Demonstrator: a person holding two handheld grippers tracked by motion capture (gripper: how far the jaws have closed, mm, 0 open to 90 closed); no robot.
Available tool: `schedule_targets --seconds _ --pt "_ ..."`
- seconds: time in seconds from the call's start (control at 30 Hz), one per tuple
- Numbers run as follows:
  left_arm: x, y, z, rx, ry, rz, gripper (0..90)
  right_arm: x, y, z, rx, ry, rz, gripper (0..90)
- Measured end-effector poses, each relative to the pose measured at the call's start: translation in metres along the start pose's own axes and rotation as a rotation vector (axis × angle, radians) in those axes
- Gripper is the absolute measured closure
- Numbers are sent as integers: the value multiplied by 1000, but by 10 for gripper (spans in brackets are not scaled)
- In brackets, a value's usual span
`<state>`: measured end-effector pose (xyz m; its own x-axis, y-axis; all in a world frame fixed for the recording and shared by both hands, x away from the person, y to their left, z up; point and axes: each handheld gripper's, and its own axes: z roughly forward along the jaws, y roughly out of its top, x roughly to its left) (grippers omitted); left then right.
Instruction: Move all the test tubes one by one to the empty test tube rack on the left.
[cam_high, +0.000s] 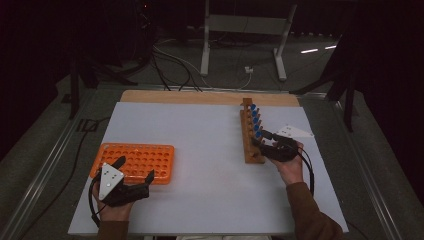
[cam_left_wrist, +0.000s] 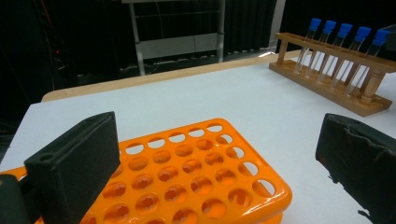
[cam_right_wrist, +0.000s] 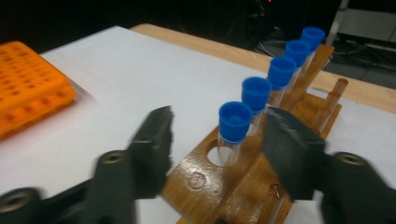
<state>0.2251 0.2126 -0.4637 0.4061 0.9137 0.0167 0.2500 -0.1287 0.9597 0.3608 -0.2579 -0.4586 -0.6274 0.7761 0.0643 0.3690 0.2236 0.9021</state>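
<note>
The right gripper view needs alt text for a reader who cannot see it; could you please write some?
The right gripper has its two black jaws either side of the nearest blue-capped tube, apart from it, in a wooden rack. Four more capped tubes stand in a row behind it. An orange rack lies at the left on the white table.

Counts on the table

Five blue-capped test tubes (cam_right_wrist: 236, 123) stand in one wooden rack (cam_high: 248, 150); one orange rack (cam_high: 135, 161) lies apart, and two handheld grippers, left (cam_high: 134, 170) and right (cam_high: 264, 139), are there.
</note>
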Motion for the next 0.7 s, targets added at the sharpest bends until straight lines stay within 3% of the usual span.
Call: schedule_targets --seconds 0.17,0.37,0.7 --pt "1 0 0 0 0 -1 8 -2 -2 7 15 -6 -1 651" --pt "0 0 1 5 -4 2 8 1 -2 12 25 -8 -22 737" --pt "0 0 3 17 -14 9 8 4 -1 20 58 -42 -25 765"
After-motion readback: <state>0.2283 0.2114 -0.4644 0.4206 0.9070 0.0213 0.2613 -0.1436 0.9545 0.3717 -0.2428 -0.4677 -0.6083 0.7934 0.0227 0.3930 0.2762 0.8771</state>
